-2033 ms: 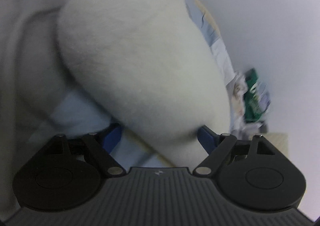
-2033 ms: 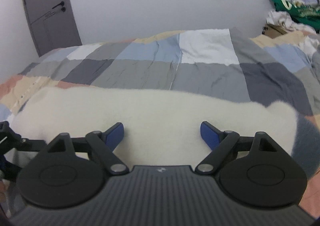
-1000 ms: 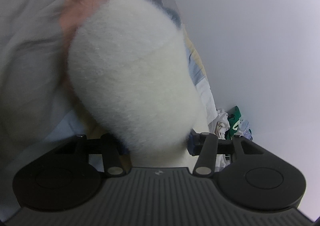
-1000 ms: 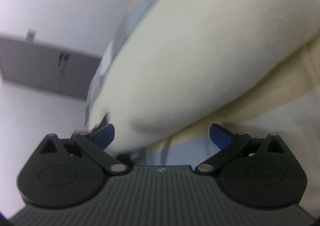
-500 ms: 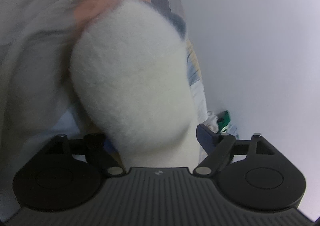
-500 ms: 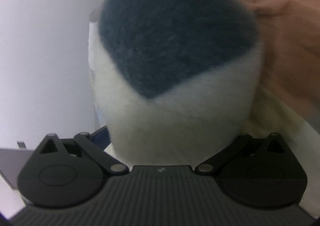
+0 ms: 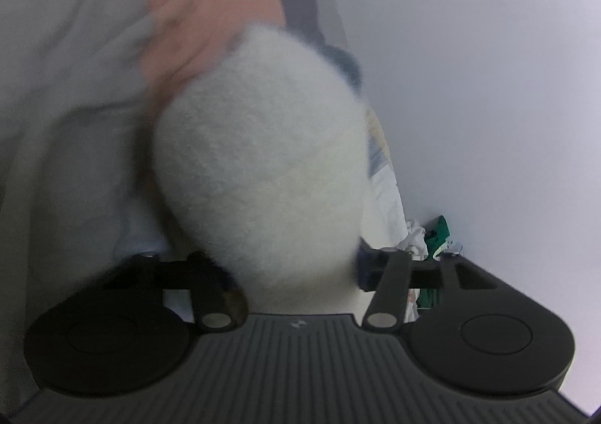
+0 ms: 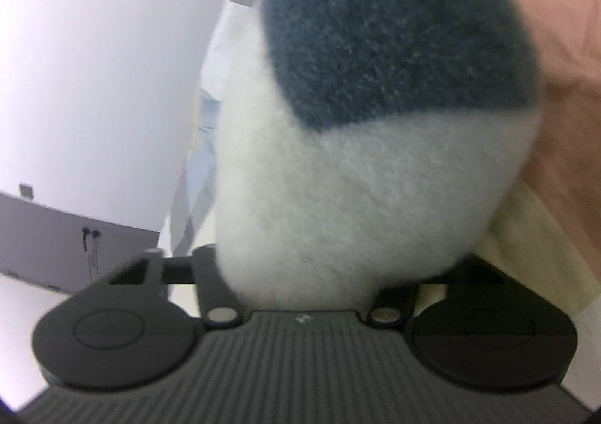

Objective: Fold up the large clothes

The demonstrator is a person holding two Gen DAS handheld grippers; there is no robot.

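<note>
Risking a lopsided fold: with both grips bunching thick fleece, one side slipping free or pulling ahead would be dragging the bundle askew over the bedspread (image 7: 75, 48). Also risking a shallow bite, since the pile compresses and could be creeping out under load.

Clamping at about half width on the left gripper (image 7: 296, 273), jaws having just been closing, with the fluffy white sweater (image 7: 259, 168) wedged between them and bulging forward. Clamping likewise on the right gripper (image 8: 300, 273), jaws having just been closing from wide, pressing on the same garment where the white pile meets its dark grey patch (image 8: 394, 29).

Lying beyond the tools: the sweater bunched up close in front of both cameras, over the patchwork bedspread. Showing further out: a white wall (image 7: 488, 86), a pile of clothes (image 7: 432, 232) by the wall, and a grey door (image 8: 75, 236).
</note>
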